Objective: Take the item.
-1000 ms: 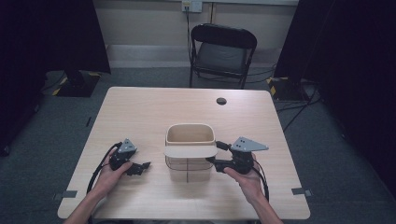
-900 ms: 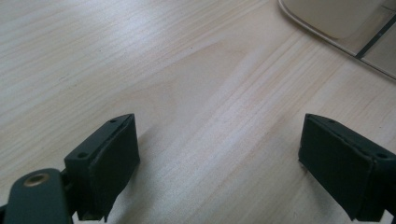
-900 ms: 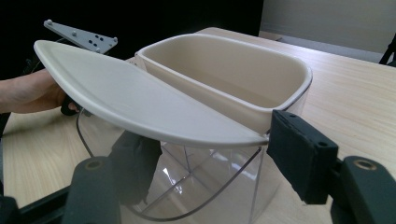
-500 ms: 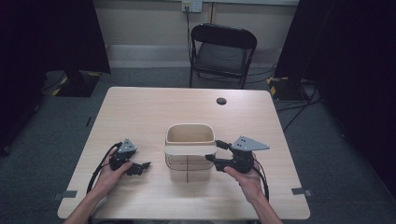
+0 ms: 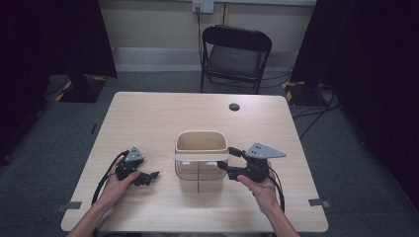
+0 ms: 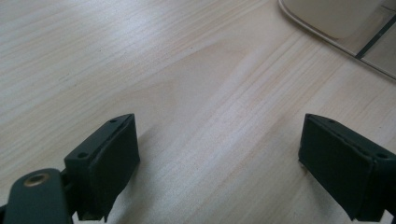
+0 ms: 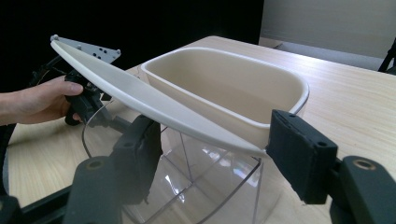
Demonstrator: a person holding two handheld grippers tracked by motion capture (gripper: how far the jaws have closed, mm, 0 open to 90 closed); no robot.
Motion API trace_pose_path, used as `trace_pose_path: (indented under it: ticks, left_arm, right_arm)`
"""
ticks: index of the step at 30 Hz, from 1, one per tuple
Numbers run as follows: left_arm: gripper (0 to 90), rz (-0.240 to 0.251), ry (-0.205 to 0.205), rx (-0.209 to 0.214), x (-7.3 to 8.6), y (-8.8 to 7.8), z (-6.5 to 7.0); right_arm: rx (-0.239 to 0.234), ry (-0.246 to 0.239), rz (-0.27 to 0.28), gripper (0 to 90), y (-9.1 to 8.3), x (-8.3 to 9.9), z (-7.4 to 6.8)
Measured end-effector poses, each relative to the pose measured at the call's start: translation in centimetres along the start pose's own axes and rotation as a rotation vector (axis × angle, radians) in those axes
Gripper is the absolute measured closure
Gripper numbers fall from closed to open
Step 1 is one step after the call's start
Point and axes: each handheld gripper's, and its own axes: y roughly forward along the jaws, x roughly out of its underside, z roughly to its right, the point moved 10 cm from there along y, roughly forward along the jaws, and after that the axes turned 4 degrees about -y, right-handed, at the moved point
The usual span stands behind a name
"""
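Observation:
A clear plastic bin (image 5: 197, 174) stands in the middle of the table (image 5: 148, 118), with a beige inner tub (image 5: 201, 140) set into its back half. A flat beige lid (image 5: 200, 157) lies tilted across the bin's front. My right gripper (image 5: 228, 158) is at the bin's right side. In the right gripper view its jaws (image 7: 210, 149) are closed on the near end of the lid (image 7: 140, 91), above the clear wall (image 7: 201, 186) and beside the tub (image 7: 224, 88). My left gripper (image 5: 150, 177) rests on the table left of the bin, with its jaws (image 6: 219, 154) wide open over bare wood.
A small black round object (image 5: 234, 106) lies near the table's far edge. A black folding chair (image 5: 236, 49) stands behind the table. Tape marks (image 5: 69, 206) sit near the front corners. Dark curtains hang on both sides.

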Motion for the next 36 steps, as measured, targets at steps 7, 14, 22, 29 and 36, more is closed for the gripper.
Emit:
trace_pose_path:
  ticks: [7, 14, 22, 29, 36]
  left_arm:
    - [11.5, 0.0, -0.007, 0.002, 0.02, 0.01, 0.06]
    - [11.5, 0.0, 0.001, 0.0, 0.0, 0.0, 0.0]
    - [11.5, 0.0, 0.001, 0.0, 0.0, 0.0, -0.01]
    - [11.5, 0.001, -0.007, 0.001, 0.01, 0.01, 0.05]
    - [11.5, 0.0, 0.0, 0.0, 0.0, 0.0, 0.0]
  right_arm:
    - [-0.011, 0.002, 0.003, 34.6, 0.06, -0.16, -0.15]
    - [-0.012, -0.003, 0.004, 36.6, 0.11, -0.46, -0.22]
    - [-0.013, -0.004, 0.005, 39.5, 0.24, -0.79, -0.2]
    - [-0.015, -0.002, 0.008, 41.3, 0.3, -0.86, -0.2]
    - [-0.023, 0.001, 0.008, 43.5, 0.48, -0.9, -0.26]
